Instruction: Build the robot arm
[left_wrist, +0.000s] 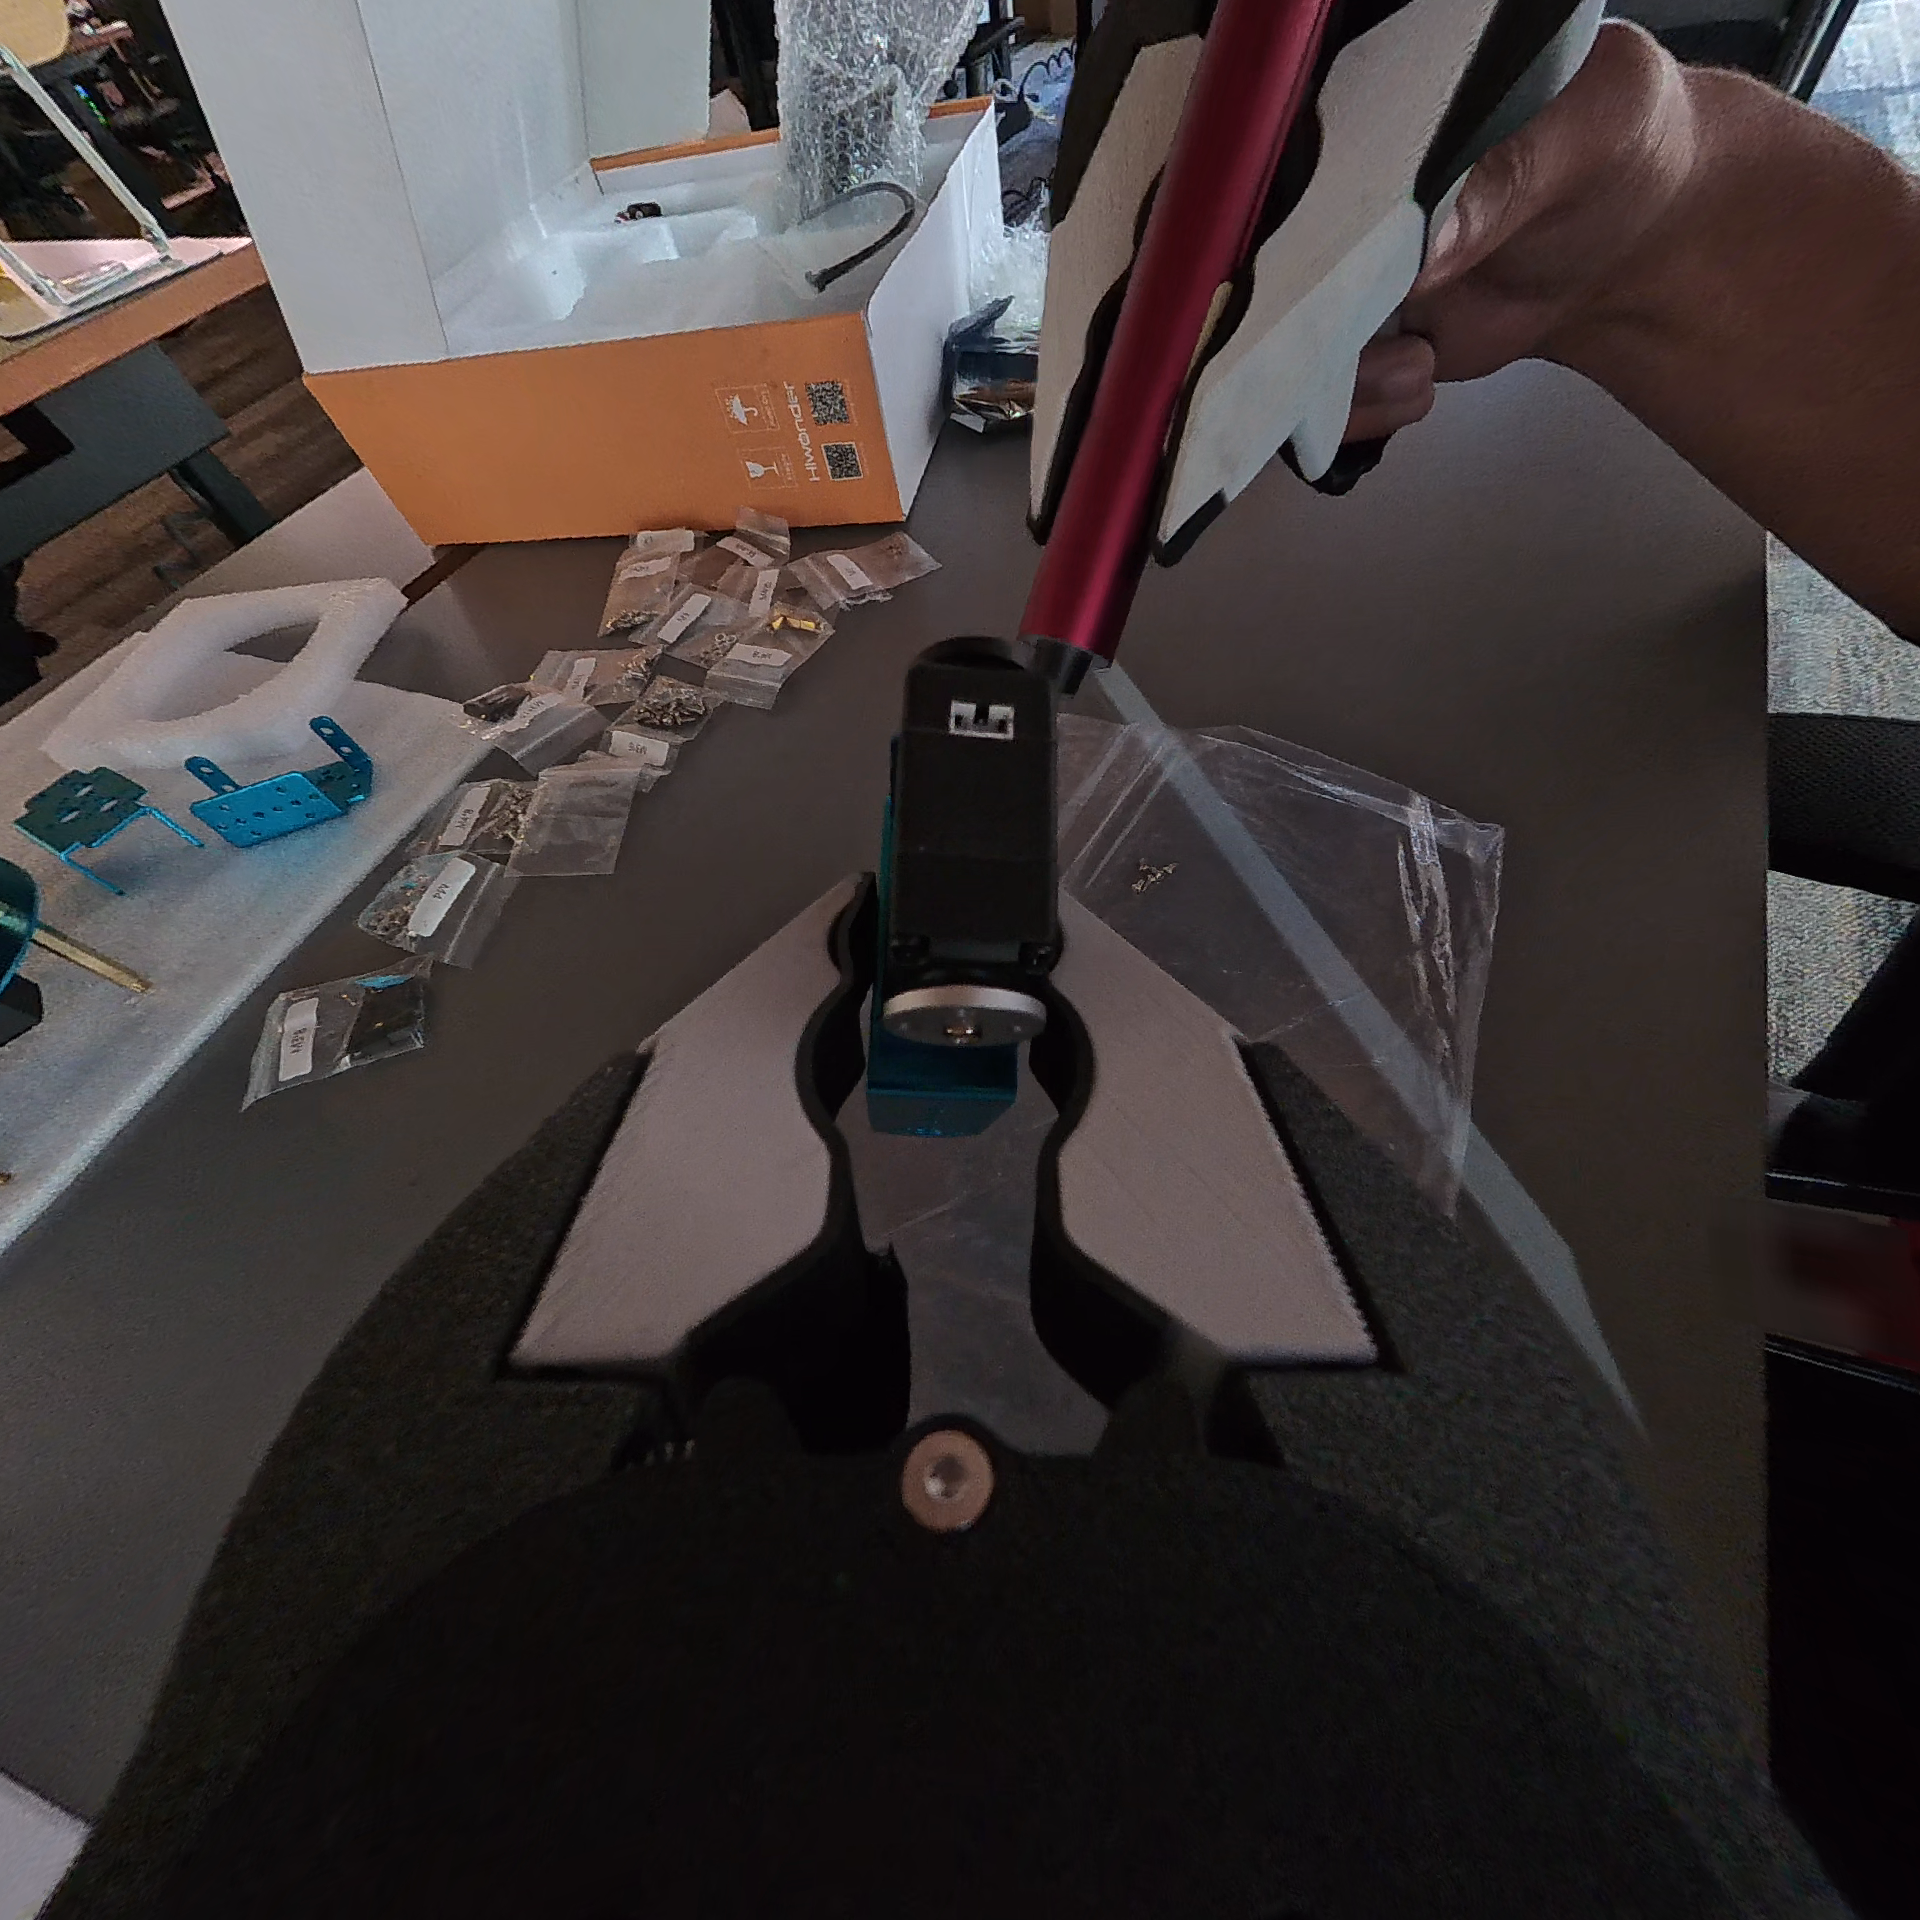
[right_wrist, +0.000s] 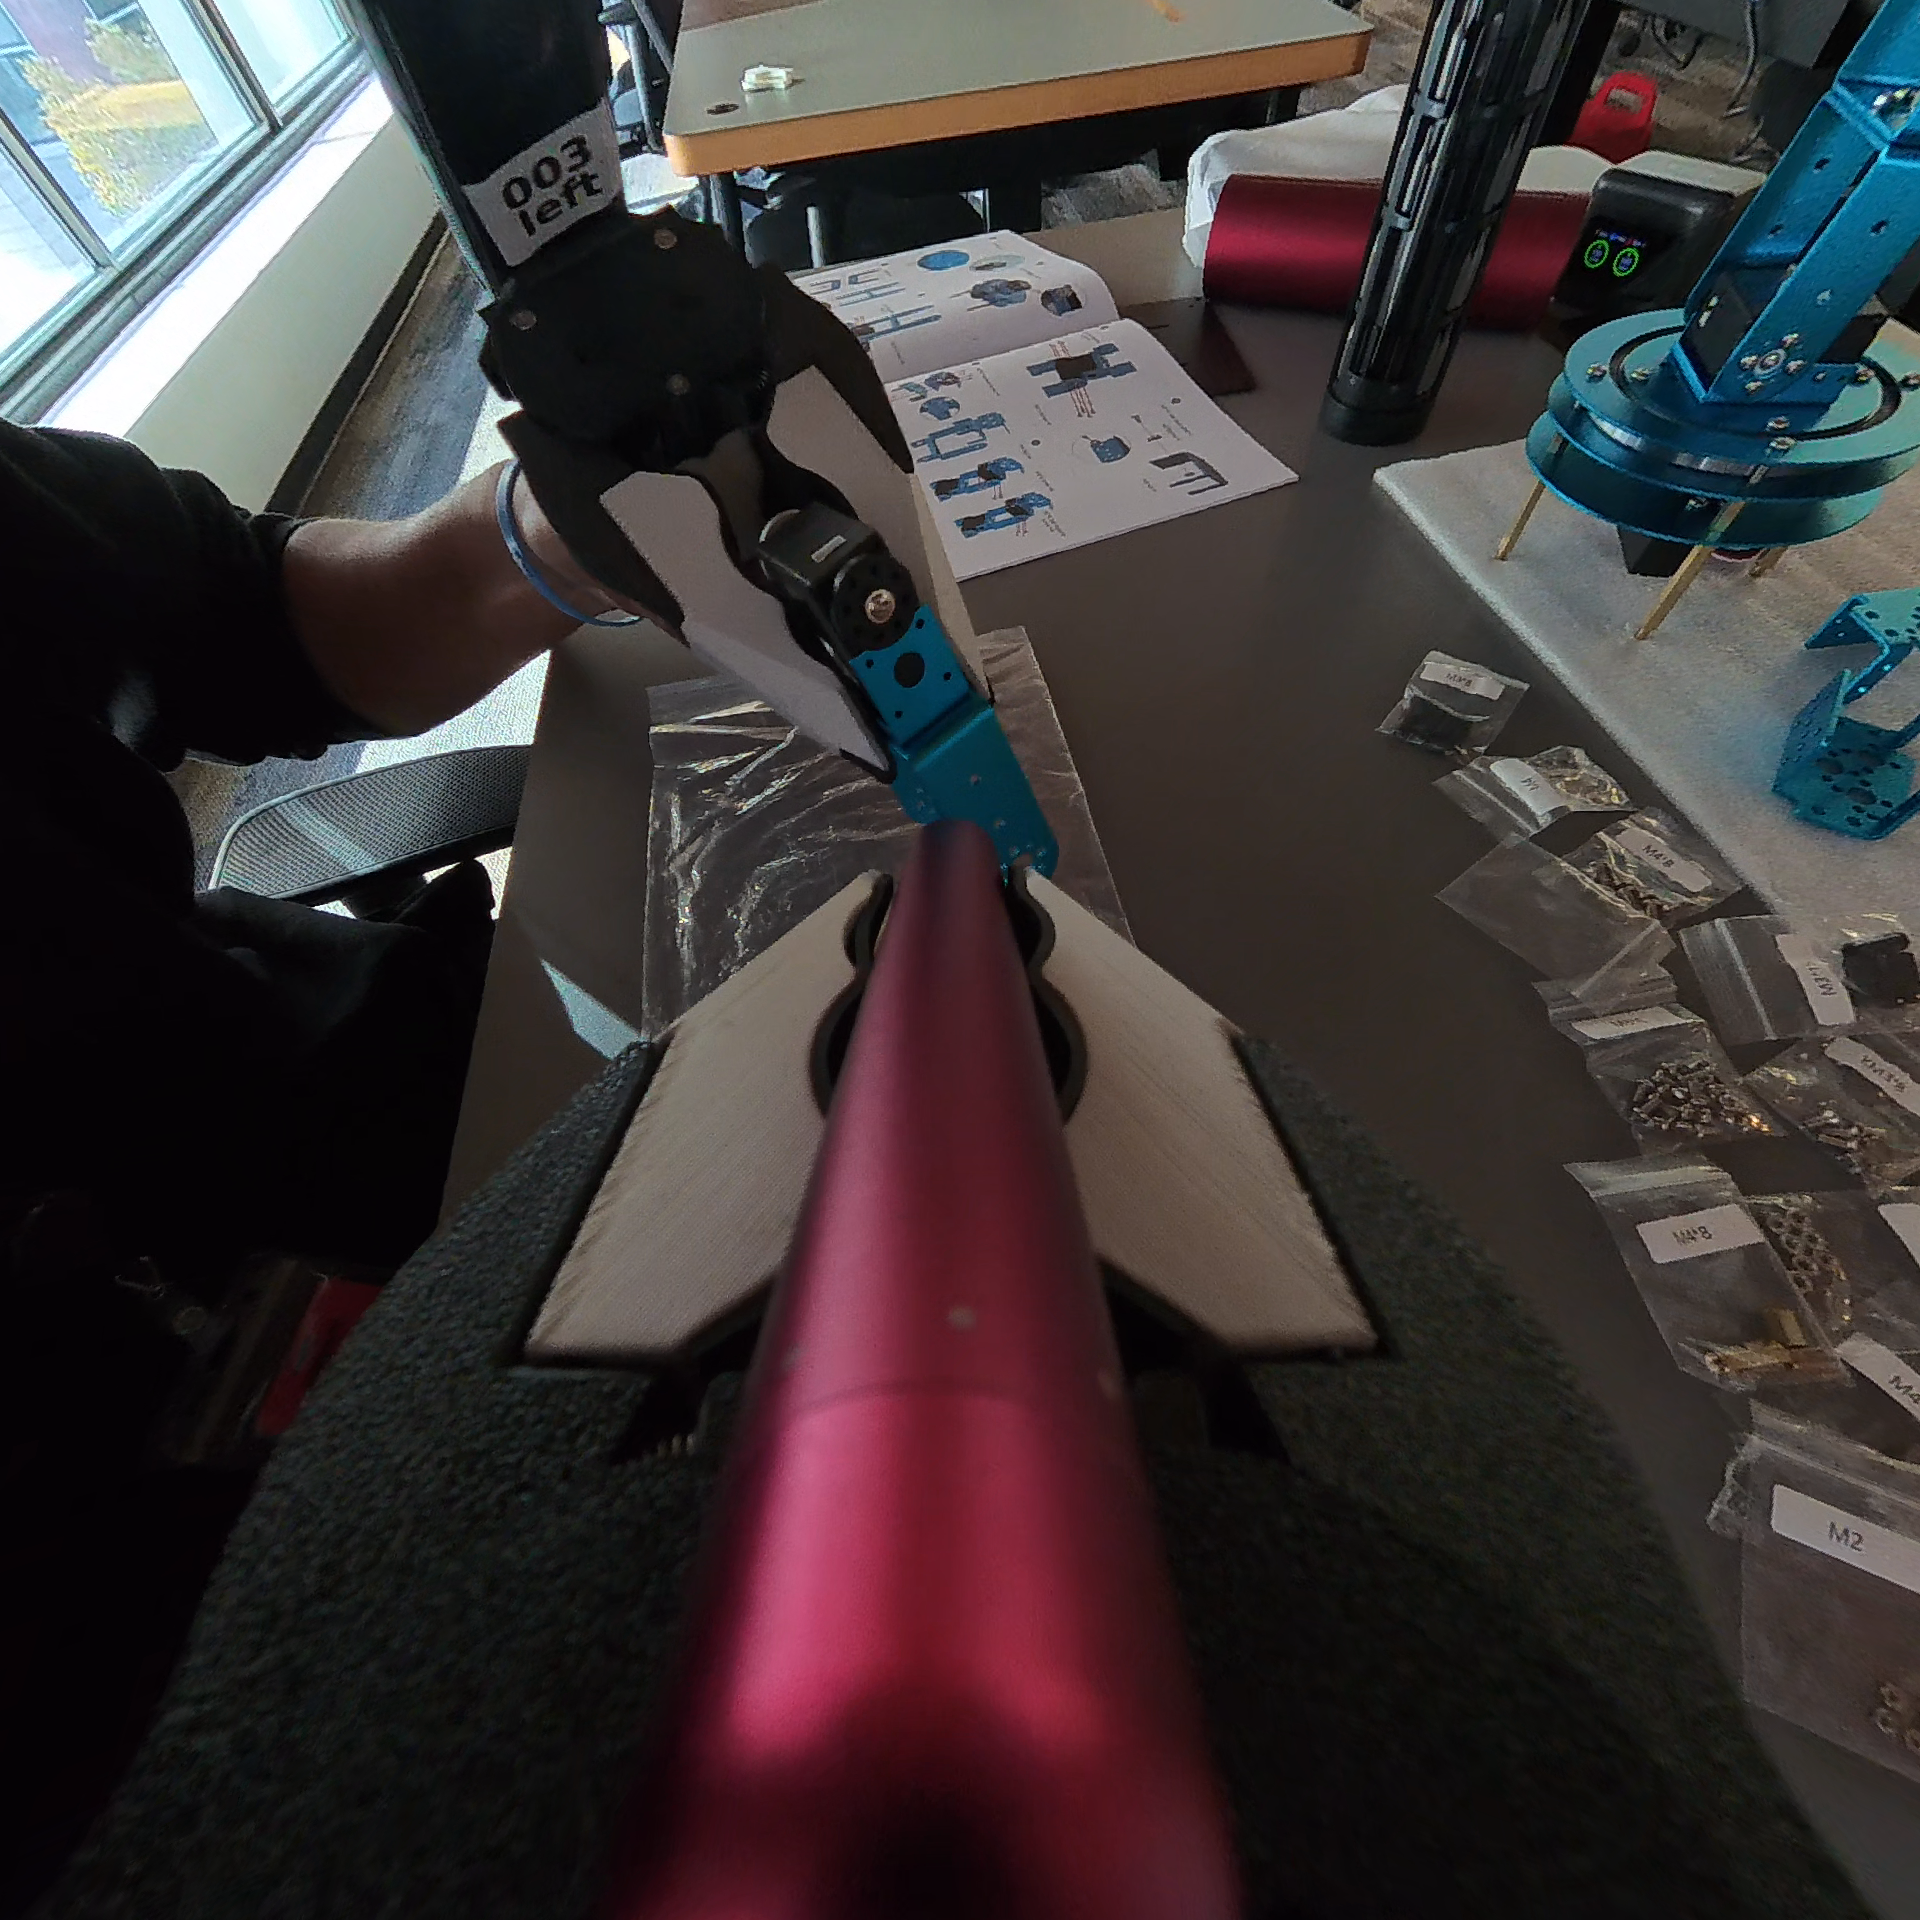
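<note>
The left gripper (left_wrist: 956, 997) is clamped on a black servo (left_wrist: 971, 831) with a blue bracket (left_wrist: 940, 1103) fitted to it, holding the assembly above the grey counter (left_wrist: 1351, 644). The right gripper (right_wrist: 951, 914) is closed around a red screwdriver (right_wrist: 935, 1299) whose tip reaches the bracket's far end. The likely trouble is slippage: the grip takes only the servo's lower end, so pressure from the driver could twist the part or tip it out, dropping it onto the clear plastic bag (left_wrist: 1299, 883) below. The left hand (right_wrist: 468, 582) angles in from the left side, wrist raised; the right hand (left_wrist: 1621, 239) slants the driver steeply downward
</note>
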